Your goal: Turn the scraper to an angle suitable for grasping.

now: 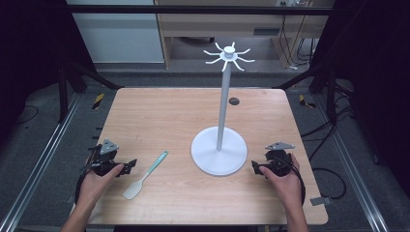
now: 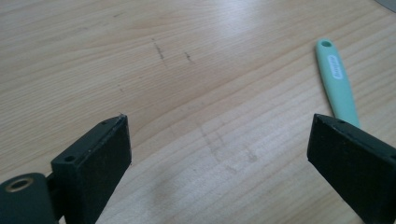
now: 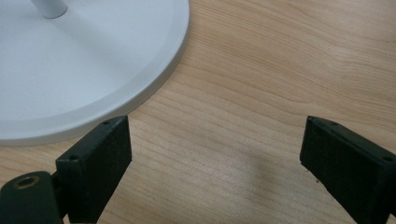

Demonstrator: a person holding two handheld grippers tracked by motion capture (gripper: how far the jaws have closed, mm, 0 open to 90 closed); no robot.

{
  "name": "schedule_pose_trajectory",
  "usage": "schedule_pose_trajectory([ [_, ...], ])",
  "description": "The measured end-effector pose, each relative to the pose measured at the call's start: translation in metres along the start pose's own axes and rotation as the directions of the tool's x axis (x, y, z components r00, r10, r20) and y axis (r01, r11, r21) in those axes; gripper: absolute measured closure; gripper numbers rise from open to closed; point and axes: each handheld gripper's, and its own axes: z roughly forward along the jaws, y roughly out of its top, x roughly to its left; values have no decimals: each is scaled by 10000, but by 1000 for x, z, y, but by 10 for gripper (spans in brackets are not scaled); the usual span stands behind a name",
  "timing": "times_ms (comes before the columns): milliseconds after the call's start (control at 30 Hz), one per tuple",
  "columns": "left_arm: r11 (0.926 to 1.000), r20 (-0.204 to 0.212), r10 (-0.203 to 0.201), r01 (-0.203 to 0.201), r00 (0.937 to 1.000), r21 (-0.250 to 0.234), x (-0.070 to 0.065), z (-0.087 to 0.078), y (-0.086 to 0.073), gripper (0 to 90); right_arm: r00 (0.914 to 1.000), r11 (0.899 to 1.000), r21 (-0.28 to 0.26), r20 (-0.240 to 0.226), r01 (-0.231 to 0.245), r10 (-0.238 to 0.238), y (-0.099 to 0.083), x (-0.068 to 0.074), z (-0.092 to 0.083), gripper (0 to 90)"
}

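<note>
A spatula (image 1: 145, 176) with a mint-green handle and a pale blade lies on the wooden table (image 1: 159, 116), left of centre near the front. Its handle (image 2: 337, 84) runs past the right jaw in the left gripper view. A white stand (image 1: 219, 153) with a round base, a tall pole and hooks at the top (image 1: 229, 55) rises right of centre. My left gripper (image 1: 126, 167) rests open just left of the spatula, nothing between its jaws. Open too, my right gripper (image 1: 256, 168) sits at the right of the stand's base (image 3: 93, 60), with bare wood in its gap.
A small dark round hole cover (image 1: 234, 101) sits in the table behind the stand. Metal rails (image 1: 43, 154) run along both sides of the table, and cables (image 1: 333, 179) lie on the floor at the right.
</note>
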Motion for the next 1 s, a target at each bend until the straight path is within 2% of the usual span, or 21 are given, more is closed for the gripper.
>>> schedule_pose_trajectory([
  [167,9988,115,489,-489,9987,49,-3,-1,9,60,10000,10000,-2,81,37,-37,0,0,-1,99],
  [233,9975,-2,704,-704,9975,2,-6,-3,15,67,10000,10000,6,73,1,-1,0,-1,-1,99],
  [333,9967,31,804,-804,9968,-106,-8,-3,24,69,9999,10000,-2,72,-73,73,0,-2,-1,99],
  [367,9948,28,1013,-1013,9949,-116,-12,-3,33,70,9999,9999,-7,69,-100,100,0,-2,-1,99],
  [500,9944,216,1013,-1006,9946,-321,-14,-4,51,107,9999,9999,-90,1,-118,118,0,-2,-2,99],
  [567,9939,244,1039,-1029,9943,-386,-16,-4,58,162,9999,9999,-109,7,-113,113,0,-2,-2,98],
  [600,9940,358,1047,-1034,9939,-362,-18,-3,60,204,9999,9999,-107,-26,-114,114,0,-2,-2,99],
  [667,9961,704,818,-793,9942,-382,-21,1,63,267,10000,9999,-134,20,-78,78,0,-3,-2,99],
  [700,9961,743,820,-793,9939,-388,-23,4,63,293,10000,9999,-140,28,-68,68,1,-3,-2,99],
  [800,9955,672,916,-899,9935,-289,-27,10,65,404,9999,9999,-109,22,-118,119,1,-2,-2,99],
  [833,9963,566,839,-827,9949,-232,-30,15,66,446,9999,9999,-111,83,-70,71,0,-3,-2,99],
  [900,9967,613,800,-790,9949,-182,-32,17,67,550,9999,9999,-106,101,-87,88,0,-3,-2,99],
  [933,9968,913,795,-787,9926,-123,-34,21,70,598,9998,9998,-88,46,-199,199,0,-3,-3,99],
  [1000,9964,1034,827,-839,9912,78,-37,24,72,665,9997,9997,-25,73,-230,231,-1,-3,-3,100],
])
